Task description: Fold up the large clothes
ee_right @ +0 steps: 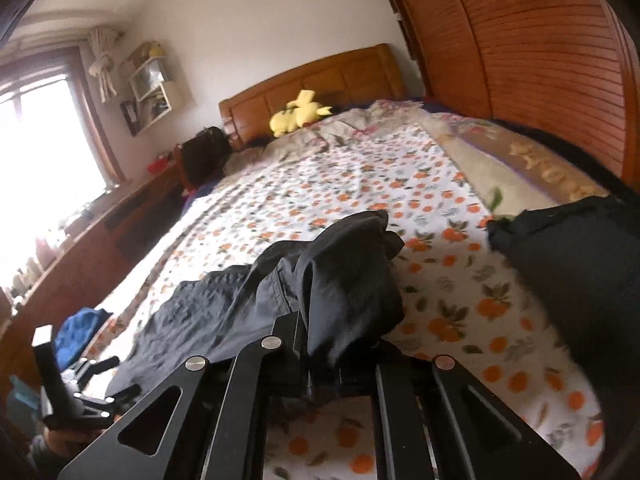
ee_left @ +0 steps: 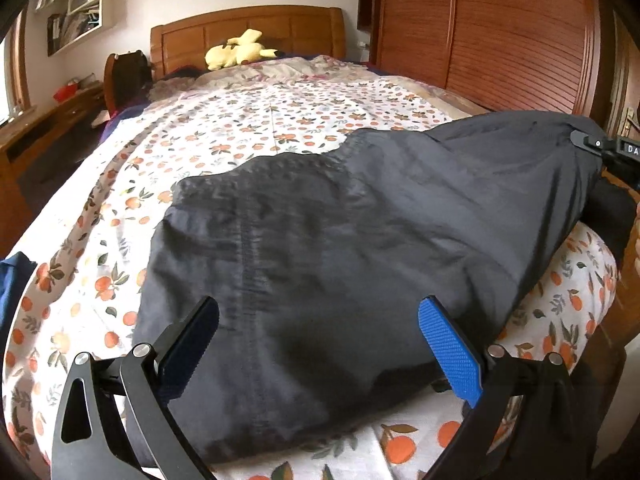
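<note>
A: What do you count, from the biggest thing down?

B: One bed (ee_left: 248, 120) with a sheet printed in oranges, one wooden headboard (ee_left: 248, 30) at its far end, and one slatted wooden wardrobe (ee_left: 500, 36) along its right side. On the left wall hangs one white shelf unit (ee_left: 80, 4), and one long wooden desk (ee_right: 100, 224) stands under the window (ee_right: 36, 132).

A: And the clothes?

B: One large dark garment (ee_left: 340, 240) lies across the near end of the bed, from about the middle to the near right corner. A second dark bundle (ee_right: 580, 264) lies at the right edge. One blue cloth (ee_right: 78, 330) sits at the near left edge. One yellow plush toy (ee_left: 236, 54) rests by the headboard.

A: The grippers?

B: Two. The left gripper (ee_left: 318, 340) has its jaws released, spread wide over the near edge of the garment, one black pad and one blue pad (ee_left: 448, 348). The right gripper (ee_right: 340, 344) has its jaws clenched on a bunched fold of the garment, lifted off the sheet at the near right corner.

A: Is there room?

B: Yes, the middle and far part of the sheet are bare, up to a crumpled quilt (ee_right: 360, 124) near the headboard.
</note>
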`<state>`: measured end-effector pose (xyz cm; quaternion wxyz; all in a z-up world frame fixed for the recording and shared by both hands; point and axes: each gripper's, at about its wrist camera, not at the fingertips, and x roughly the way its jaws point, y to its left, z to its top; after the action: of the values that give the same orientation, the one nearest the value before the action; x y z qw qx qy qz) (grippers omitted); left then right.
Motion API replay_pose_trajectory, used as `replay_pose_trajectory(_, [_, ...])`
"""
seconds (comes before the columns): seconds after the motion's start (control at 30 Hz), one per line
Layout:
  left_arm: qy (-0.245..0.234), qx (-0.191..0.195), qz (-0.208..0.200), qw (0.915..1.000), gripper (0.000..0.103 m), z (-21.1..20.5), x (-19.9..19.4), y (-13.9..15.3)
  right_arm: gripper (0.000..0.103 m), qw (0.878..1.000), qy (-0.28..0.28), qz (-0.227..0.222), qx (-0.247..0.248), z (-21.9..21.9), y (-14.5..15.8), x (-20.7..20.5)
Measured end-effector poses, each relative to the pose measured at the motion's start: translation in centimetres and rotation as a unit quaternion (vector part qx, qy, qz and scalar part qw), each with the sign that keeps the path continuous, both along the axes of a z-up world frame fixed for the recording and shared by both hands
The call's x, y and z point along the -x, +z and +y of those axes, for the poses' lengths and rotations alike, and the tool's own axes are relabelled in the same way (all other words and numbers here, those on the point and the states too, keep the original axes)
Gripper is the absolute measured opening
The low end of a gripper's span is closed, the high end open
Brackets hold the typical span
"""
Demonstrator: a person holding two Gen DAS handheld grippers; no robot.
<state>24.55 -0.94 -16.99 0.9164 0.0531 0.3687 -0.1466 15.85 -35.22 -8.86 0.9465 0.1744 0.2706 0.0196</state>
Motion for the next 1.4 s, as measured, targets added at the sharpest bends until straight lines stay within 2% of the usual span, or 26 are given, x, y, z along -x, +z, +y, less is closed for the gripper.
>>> replay_pose_trajectory(0.17, [-0.011, 0.002, 0.004, 0.9999, 0.101, -1.2, 0.2, -0.5, 0.007, 0.998, -0.010, 0.067, 0.006, -1.2, -3.8, -0.5])
replay_pose_trajectory(0.3, [-0.014, 0.002, 0.009, 0.9999, 0.101, -1.7, 0.3, -0.8, 0.010, 0.994, -0.023, 0.107, -0.020, -2.8, -7.0, -0.5])
replay_pose_trajectory(0.37, [-0.014, 0.001, 0.007, 0.9999, 0.101, -1.8, 0.4, -0.8, 0.019, 0.992, -0.031, 0.119, -0.025, -3.3, -8.0, -0.6])
replay_pose_trajectory(0.43, [-0.014, 0.004, 0.006, 0.9999, 0.101, -1.7, 0.5, -0.8, 0.042, 0.990, -0.042, 0.134, -0.016, -3.3, -8.7, -0.8])
replay_pose_trajectory(0.47, [-0.013, 0.005, 0.005, 0.9999, 0.101, -1.6, 0.6, -0.7, 0.048, 0.989, -0.050, 0.139, -0.012, -3.4, -9.0, -1.0])
replay_pose_trajectory(0.5, [-0.013, 0.006, 0.004, 0.9999, 0.101, -1.6, 0.6, -0.7, 0.048, 0.988, -0.052, 0.142, -0.014, -3.4, -9.1, -1.2])
replay_pose_trajectory(0.57, [-0.013, 0.008, 0.003, 0.9999, 0.101, -1.4, 0.7, -0.6, 0.040, 0.988, -0.045, 0.144, -0.031, -3.5, -9.5, -1.7])
replay_pose_trajectory(0.6, [-0.012, 0.008, 0.002, 0.9999, 0.101, -1.3, 0.8, -0.5, 0.023, 0.988, -0.041, 0.144, -0.040, -3.6, -9.6, -1.9])
replay_pose_trajectory(0.63, [-0.012, 0.009, 0.002, 0.9999, 0.101, -1.2, 0.9, -0.5, 0.016, 0.988, -0.030, 0.140, -0.049, -3.4, -9.4, -2.1])
replay_pose_trajectory(0.7, [-0.010, 0.011, 0.002, 0.9999, 0.101, -0.6, 1.0, -0.5, 0.012, 0.991, -0.025, 0.124, -0.034, -2.6, -8.2, -2.2])
replay_pose_trajectory(0.83, [-0.004, 0.017, -0.001, 0.9998, 0.101, 0.5, 1.4, -0.3, 0.010, 0.997, -0.006, 0.071, -0.016, -0.7, -4.0, -2.1])
replay_pose_trajectory(1.0, [0.009, 0.027, -0.015, 0.9995, 0.101, 2.9, 2.1, 0.6, 0.010, 0.999, 0.041, 0.012, 0.027, 4.6, 2.1, -2.8])
replay_pose_trajectory(1.2, [0.036, 0.036, -0.029, 0.9983, 0.101, 6.7, 3.5, 1.6, 0.010, 0.988, 0.135, -0.030, 0.067, 13.9, 6.7, -4.9])
replay_pose_trajectory(1.3, [0.055, 0.036, -0.033, 0.9973, 0.101, 8.7, 4.3, 2.1, 0.010, 0.980, 0.180, -0.030, 0.076, 18.6, 7.2, -6.2])
replay_pose_trajectory(1.4, [0.072, 0.033, -0.035, 0.9962, 0.101, 10.7, 5.2, 2.3, 0.010, 0.971, 0.225, -0.019, 0.082, 23.5, 6.4, -7.2])
